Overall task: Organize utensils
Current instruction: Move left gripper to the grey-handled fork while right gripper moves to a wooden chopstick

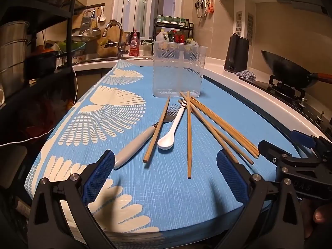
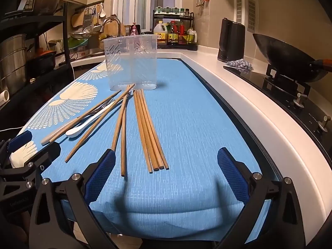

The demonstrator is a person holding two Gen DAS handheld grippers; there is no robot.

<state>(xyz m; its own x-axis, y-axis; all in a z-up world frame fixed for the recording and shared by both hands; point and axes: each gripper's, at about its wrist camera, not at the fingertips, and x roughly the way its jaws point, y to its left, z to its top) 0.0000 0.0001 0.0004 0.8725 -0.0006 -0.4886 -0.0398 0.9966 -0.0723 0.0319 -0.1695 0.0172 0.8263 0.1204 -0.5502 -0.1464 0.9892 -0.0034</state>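
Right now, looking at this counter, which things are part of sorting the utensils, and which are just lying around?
Part of the job:
- clear plastic holder, empty as far as I can see
- wooden chopsticks
- white spoon
- fork
- left gripper and right gripper, both open and empty

Just lying about:
- wok on the stove
- black kettle
- oil bottles
- faucet

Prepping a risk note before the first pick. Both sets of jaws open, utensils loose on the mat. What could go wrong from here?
1. The chopsticks lie crossed over the white spoon and fork; lifting one could drag or flick the others.
2. The clear holder looks light and empty, so a chopstick pushed against its rim might tip or slide it.
3. The four-chopstick bundle lies tightly side by side; the right gripper may pinch several and drop some.
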